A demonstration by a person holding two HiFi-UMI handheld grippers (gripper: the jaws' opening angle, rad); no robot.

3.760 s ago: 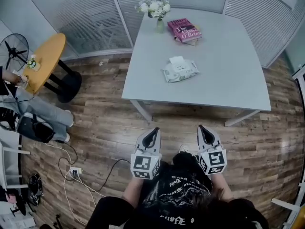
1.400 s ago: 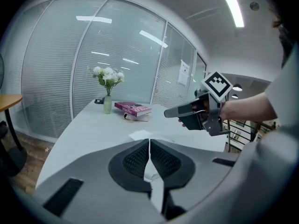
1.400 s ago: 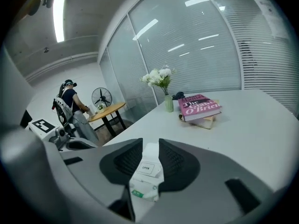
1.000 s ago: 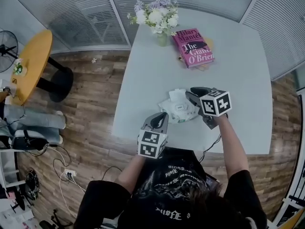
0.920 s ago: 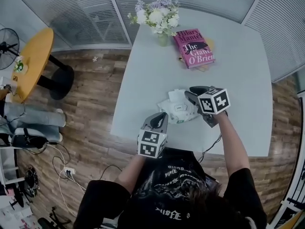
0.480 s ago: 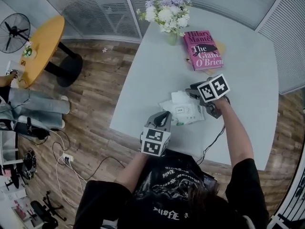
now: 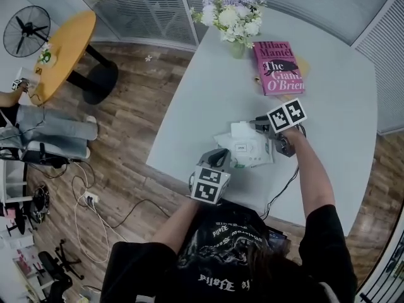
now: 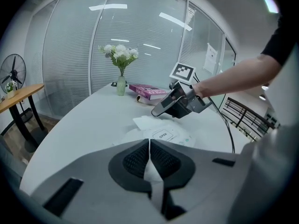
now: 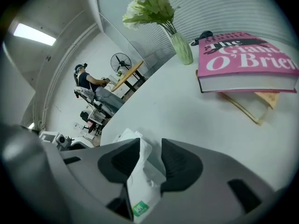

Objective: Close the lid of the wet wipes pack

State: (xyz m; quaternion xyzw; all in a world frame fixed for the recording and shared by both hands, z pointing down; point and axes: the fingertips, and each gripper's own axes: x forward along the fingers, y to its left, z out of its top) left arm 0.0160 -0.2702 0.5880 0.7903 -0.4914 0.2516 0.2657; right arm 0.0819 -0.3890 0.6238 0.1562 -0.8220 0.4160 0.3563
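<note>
right tongs at the pack, lid still up

the soft white plastic wet wipes pack (image 7: 247, 153) lies flat on the pale grey desk (image 7: 208, 93). it's close to the near edge, toward the near-left corner, with its long axis roughly along that edge. a white flap (image 7: 242, 130) stands off the pack's far side. i read it as the open lid, so the job isn't done yet.

the right tongs (image 7: 262, 126) sit at the pack's right end, angled down and pointing along it toward the desk's left edge. the jaws are spread and have just been opening. in the right gripper view the pack's white film shows in the gap, but the pads don't look pressed on it, so nothing is pinched. the left tongs (image 7: 219, 158) hang at the desk's near edge, just short of the pack's near-left side. their jaws are pressed together with nothing in them.

what the next move turns on: the flap lies just ahead of the right tongs' tips, on the pack's far side, and the right hand is clearly the nearer one. my call is to bring the right tongs over the flap and press it flat onto the pack's top. the left tongs could pin the near end so the pack doesn't slide.
</note>
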